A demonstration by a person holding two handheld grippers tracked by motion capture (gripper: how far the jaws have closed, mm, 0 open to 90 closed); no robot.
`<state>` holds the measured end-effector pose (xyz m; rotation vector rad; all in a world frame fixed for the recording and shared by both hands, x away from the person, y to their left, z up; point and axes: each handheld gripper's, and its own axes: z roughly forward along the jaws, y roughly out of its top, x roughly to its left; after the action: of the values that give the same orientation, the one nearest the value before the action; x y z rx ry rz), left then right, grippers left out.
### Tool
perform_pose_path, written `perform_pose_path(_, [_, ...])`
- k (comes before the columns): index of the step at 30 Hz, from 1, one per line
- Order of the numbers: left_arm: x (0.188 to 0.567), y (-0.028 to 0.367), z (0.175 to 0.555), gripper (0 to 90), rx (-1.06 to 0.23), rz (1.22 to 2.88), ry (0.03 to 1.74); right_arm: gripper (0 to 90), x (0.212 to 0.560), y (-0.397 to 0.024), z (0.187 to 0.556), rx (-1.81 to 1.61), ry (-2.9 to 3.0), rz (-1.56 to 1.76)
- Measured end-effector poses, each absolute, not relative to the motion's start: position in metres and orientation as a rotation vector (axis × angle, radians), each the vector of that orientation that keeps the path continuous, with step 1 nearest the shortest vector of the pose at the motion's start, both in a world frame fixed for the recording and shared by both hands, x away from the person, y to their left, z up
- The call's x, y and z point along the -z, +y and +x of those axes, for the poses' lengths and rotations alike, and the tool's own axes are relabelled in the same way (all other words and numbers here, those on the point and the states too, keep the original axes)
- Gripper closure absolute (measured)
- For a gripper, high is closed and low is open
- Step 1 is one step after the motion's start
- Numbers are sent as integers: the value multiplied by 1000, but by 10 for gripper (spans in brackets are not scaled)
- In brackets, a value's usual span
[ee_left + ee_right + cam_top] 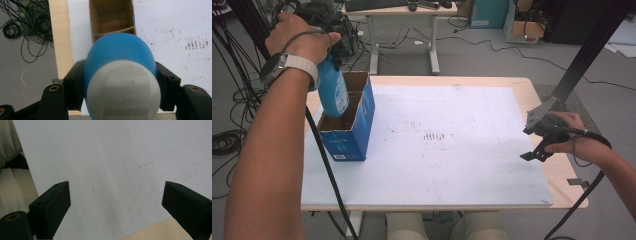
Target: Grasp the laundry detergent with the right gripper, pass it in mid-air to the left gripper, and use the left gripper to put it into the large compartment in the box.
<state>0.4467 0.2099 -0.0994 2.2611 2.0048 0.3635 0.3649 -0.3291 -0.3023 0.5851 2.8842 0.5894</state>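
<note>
Over the table's left edge, the left gripper (117, 82) is clamped on a blue plastic bottle with a white cap (333, 90), its base lowered into the nearer compartment of an open blue cardboard box (357, 131), perhaps not touching bottom. Right gripper (537, 145) hovers near the white board (452, 170)'s right edge, jaws wide apart, nothing between.

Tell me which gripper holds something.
The left gripper: its jaws clamp the blue bottle above the box. The right gripper stands open, empty.
</note>
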Motion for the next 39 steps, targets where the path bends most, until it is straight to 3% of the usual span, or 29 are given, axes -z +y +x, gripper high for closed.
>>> perform_pose_path(25, [177, 221, 452, 375, -323, 2247, 2040, 83, 310, -328, 369, -623, 2886, 505])
perform_pose_path(39, [209, 223, 455, 375, -334, 2242, 2052, 84, 309, -331, 364, -589, 2889, 618])
